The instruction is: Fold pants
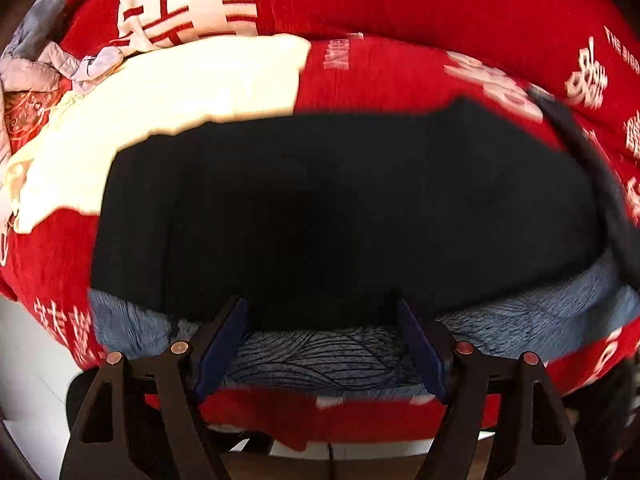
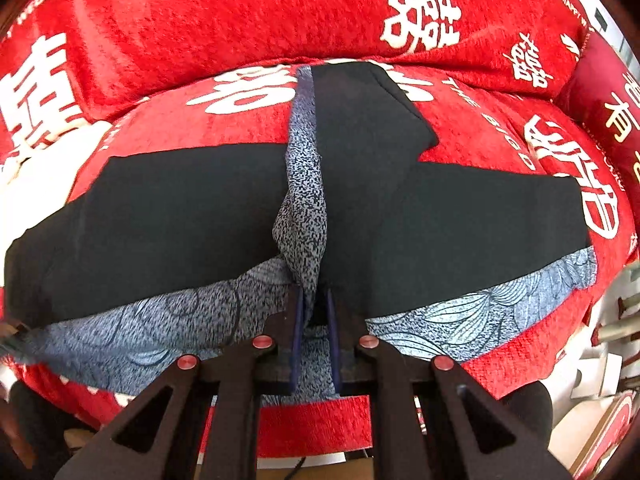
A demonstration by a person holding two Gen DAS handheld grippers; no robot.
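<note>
Nearest the lens in the right wrist view, the right gripper (image 2: 314,320) has its fingers narrowed onto a bunched ridge of blue patterned fabric belonging to the pants (image 2: 200,208), so that hand holds the garment at its near edge. In the left wrist view, the left gripper (image 1: 322,336) has its fingers spread wide with nothing pinched between them; they hang just above the same patterned band (image 1: 320,354), which runs side to side along the pants' near edge. Beyond the fingers, the dark pants lie spread over a red bedspread (image 2: 280,24) printed with white characters, their long axis running left to right (the gathered ridge climbs away from the right fingers toward the far edge). The right hand looks the better placed to carry a fold. Farther off in the left view lies a cream cloth (image 1: 168,96).
</note>
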